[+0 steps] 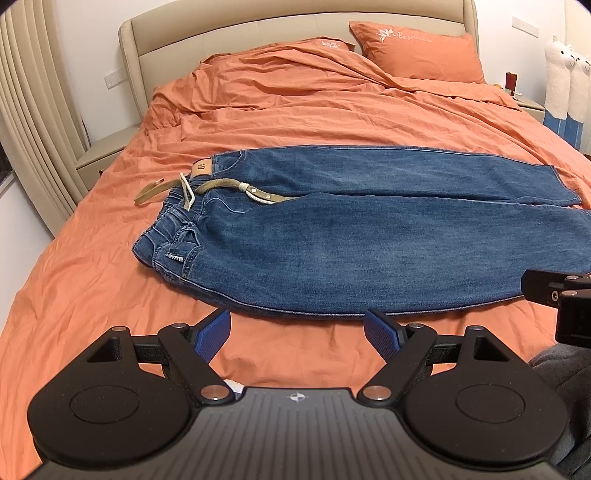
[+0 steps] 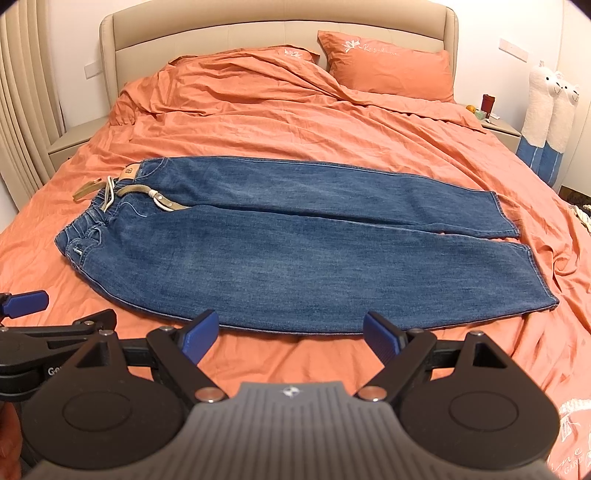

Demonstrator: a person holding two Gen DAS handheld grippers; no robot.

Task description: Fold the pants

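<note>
Blue jeans (image 1: pixel 332 236) lie flat across the orange bed, waistband to the left, legs running right; they also show in the right wrist view (image 2: pixel 280 240). A khaki belt (image 1: pixel 229 186) with a white drawstring lies at the waist, also seen in the right wrist view (image 2: pixel 147 192). My left gripper (image 1: pixel 297 332) is open and empty, just short of the near edge of the jeans by the hip. My right gripper (image 2: pixel 290 334) is open and empty, at the near edge of the near leg. Part of the left gripper (image 2: pixel 26 302) shows at the left of the right wrist view.
The bed has an orange duvet (image 2: pixel 258 110), an orange pillow (image 2: pixel 388 66) and a beige headboard (image 2: pixel 221 33). Nightstands stand on both sides (image 2: pixel 498 129). White plush toys (image 2: pixel 550 110) stand at the right wall. Curtains (image 1: pixel 33 110) hang at the left.
</note>
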